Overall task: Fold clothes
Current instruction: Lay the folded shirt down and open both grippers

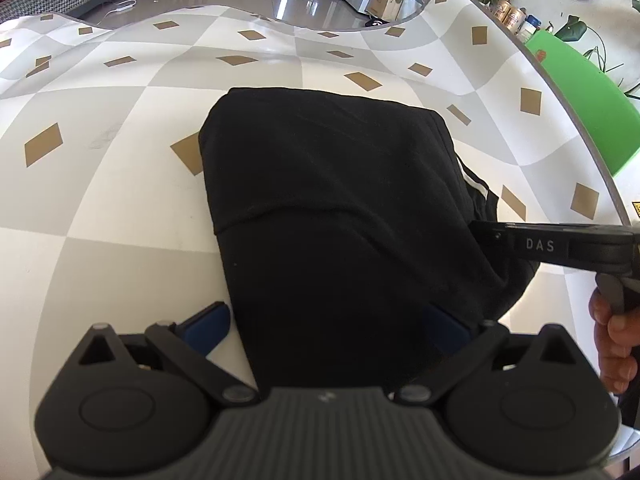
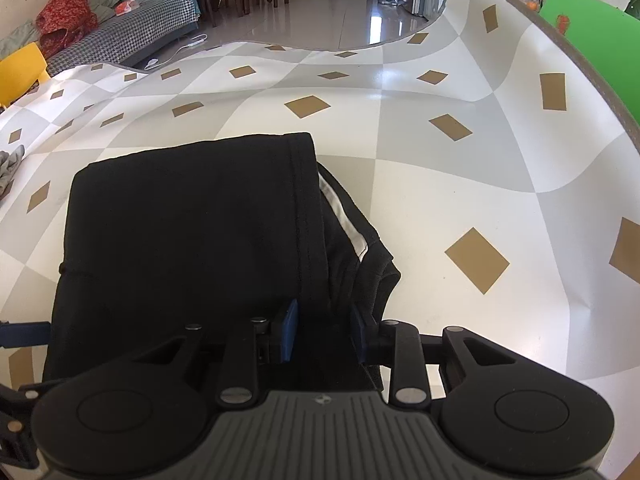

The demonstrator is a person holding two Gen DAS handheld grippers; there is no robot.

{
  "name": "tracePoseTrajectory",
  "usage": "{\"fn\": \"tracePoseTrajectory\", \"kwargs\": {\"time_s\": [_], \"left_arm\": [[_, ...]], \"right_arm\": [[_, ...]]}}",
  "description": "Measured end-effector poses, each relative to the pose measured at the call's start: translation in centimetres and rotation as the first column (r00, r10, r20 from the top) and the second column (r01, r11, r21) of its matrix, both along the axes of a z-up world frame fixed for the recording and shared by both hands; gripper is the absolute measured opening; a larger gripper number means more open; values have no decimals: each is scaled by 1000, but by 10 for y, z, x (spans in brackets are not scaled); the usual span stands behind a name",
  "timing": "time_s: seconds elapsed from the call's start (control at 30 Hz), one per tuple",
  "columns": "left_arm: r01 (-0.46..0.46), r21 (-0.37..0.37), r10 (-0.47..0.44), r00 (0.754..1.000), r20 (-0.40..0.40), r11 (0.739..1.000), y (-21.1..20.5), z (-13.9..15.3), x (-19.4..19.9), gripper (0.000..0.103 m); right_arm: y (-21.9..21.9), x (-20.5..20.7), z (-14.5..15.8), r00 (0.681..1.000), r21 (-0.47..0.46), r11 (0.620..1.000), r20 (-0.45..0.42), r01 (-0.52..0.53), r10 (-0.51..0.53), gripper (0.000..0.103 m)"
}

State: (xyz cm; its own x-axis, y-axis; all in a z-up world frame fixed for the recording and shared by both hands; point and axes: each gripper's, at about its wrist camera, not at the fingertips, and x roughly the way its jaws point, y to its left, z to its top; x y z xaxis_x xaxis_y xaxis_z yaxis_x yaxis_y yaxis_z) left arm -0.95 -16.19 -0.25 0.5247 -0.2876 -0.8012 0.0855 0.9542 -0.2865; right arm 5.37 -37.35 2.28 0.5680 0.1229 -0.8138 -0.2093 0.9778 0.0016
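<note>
A black garment lies folded into a thick rectangle on the checkered tablecloth. A white stripe peeks from under its right side. My left gripper straddles the near edge, its blue fingers set wide apart and the right one half buried under cloth. My right gripper has its blue pads against the bunched right near corner of the garment. From the left wrist view its black arm marked DAS reaches in from the right, held by a hand.
The tablecloth curls upward along the far and right table edge. A green chair stands beyond the right edge. A grey cloth lies at the left margin. Beyond the table are a sofa, chairs and potted plants.
</note>
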Motion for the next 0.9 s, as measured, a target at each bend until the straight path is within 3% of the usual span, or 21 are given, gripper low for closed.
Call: {"fn": "tracePoseTrajectory", "kwargs": {"time_s": [0.27,0.47,0.7,0.9], "left_arm": [[-31,35,32,999,-9,999,22,0,6,103],[-47,123,48,999,-12,991,40,-2,9,103],[-96,201,102,995,-20,975,77,-4,5,103],[-177,210,190,981,-41,962,117,-3,5,103]], "right_arm": [[3,-3,0,999,38,999,-37,-3,5,31],[8,-6,1,997,83,996,-78,-10,17,33],[32,-19,4,976,126,985,-168,-120,140,37],[58,-32,9,940,122,963,-218,-240,262,37]]}}
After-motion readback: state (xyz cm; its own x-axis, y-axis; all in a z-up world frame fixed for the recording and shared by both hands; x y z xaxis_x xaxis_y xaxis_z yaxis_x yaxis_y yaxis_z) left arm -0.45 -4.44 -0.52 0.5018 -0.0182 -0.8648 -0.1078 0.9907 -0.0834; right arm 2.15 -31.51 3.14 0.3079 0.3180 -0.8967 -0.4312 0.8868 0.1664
